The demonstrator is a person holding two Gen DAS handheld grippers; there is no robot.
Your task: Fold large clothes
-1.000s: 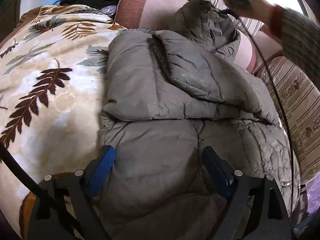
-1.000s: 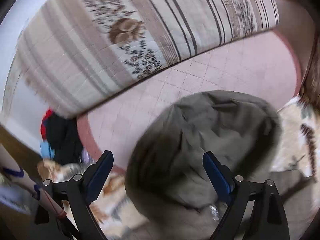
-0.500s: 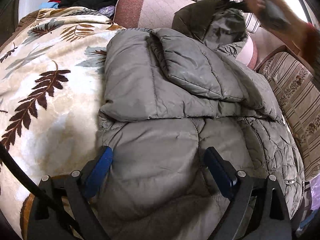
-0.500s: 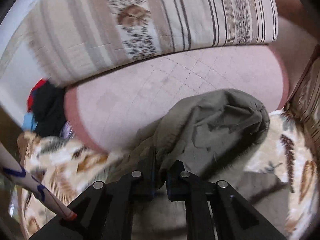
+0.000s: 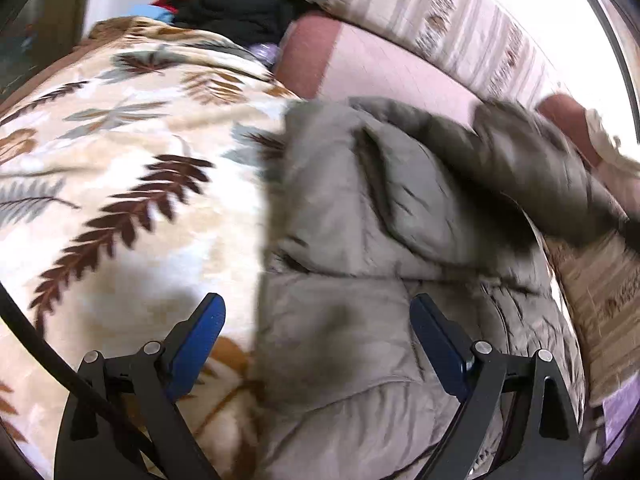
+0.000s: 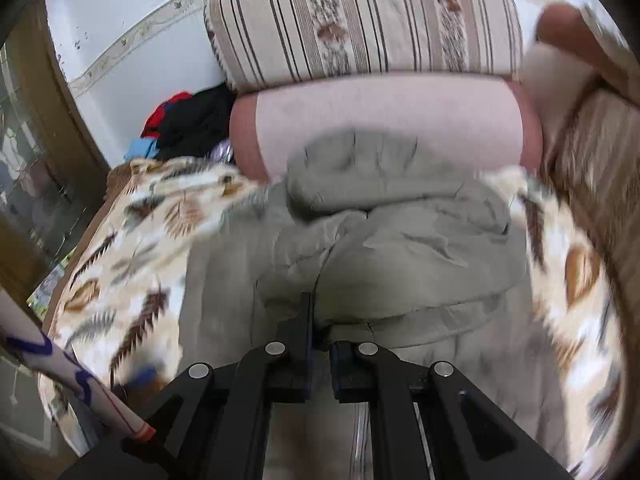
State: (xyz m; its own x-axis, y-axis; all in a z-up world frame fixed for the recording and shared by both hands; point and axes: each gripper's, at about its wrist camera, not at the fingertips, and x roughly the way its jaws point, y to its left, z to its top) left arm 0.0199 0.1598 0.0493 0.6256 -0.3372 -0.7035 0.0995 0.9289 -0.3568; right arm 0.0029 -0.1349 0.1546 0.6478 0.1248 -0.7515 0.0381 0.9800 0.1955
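Leaf-print blanket point(image 5: 120, 208) under grey jacket point(image 5: 360, 240); striped sofa cushion point(image 6: 360, 24) behind

Striped sofa cushion point(image 6: 360, 24) against white wall point(image 6: 132, 12), leaf-print blanket point(image 5: 120, 184)

Quilted, seemingly matt jacket point(image 5: 360, 240); plush blanket point(image 5: 120, 184)
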